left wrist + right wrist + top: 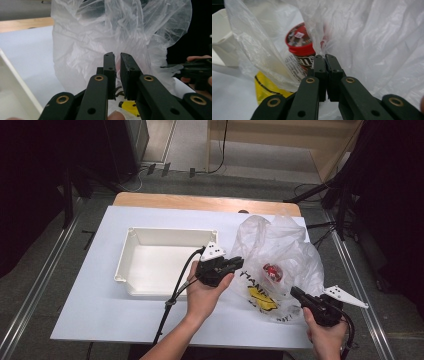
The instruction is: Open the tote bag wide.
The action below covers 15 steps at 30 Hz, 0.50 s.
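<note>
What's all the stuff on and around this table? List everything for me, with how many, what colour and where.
plastic bag: one, clear-white with yellow and black print, right side of the table, crumpled and open.
red-lidded tub: one, red lid with a brown printed side, inside the plastic bag.
tray: one, white, left of centre on the table, nothing seen in it.
table: one, white top with a wooden strip along the far edge.
floor cables: a few, black, on the grey floor beyond the table.
left gripper: one, black, at the bag's left edge, jaws nearly together on a fold of film.
right gripper: one, black, at the bag's near right, jaws pinching the film.
hands: two, one holding each gripper.
</note>
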Motion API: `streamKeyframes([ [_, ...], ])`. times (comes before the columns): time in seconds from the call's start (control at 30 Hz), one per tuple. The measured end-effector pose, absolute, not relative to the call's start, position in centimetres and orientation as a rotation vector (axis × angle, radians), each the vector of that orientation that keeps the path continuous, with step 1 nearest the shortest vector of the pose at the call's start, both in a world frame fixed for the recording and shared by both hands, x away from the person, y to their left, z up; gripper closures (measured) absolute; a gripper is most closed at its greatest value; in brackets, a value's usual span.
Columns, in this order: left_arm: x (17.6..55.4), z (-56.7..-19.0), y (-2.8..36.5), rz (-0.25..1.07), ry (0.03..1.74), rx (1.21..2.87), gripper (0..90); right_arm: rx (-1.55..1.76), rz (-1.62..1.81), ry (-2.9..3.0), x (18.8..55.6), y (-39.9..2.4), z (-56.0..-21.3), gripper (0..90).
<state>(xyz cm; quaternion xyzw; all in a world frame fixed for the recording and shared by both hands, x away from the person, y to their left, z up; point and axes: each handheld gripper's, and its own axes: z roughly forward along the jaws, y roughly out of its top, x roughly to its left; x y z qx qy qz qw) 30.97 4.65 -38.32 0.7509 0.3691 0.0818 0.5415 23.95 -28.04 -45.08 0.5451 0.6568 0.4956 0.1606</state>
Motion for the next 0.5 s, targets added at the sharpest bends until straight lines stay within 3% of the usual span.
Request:
streamKeyframes([
  [0.07,30.9,-38.4,4.6,0.186,0.869,1.779,72.3,1.567,1.415,1.873,24.0,-28.2,-45.2,89.3],
  [0.1,30.7,-38.3,4.5,0.188,0.862,1.769,72.3,1.589,1.417,1.869,24.1,-28.2,-45.3,89.3],
  [0.13,30.6,-38.2,4.4,0.2,0.858,1.76,56.0,1.591,1.424,1.867,24.1,-28.3,-45.3,88.7],
  [0.17,30.4,-38.0,4.3,0.2,0.841,1.74,51.7,1.582,1.425,1.869,24.1,-28.2,-45.3,88.7],
  [0.23,30.4,-37.8,4.2,0.208,0.836,1.739,48.9,1.576,1.422,1.871,24.1,-28.2,-45.3,88.6],
  [0.37,30.5,-37.0,3.3,0.251,0.857,1.737,32.1,1.586,1.413,1.887,24.1,-28.0,-45.6,88.6],
  [0.5,30.8,-36.4,2.3,0.264,0.867,1.743,29.1,1.581,1.406,1.899,24.0,-28.0,-45.8,88.6],
])
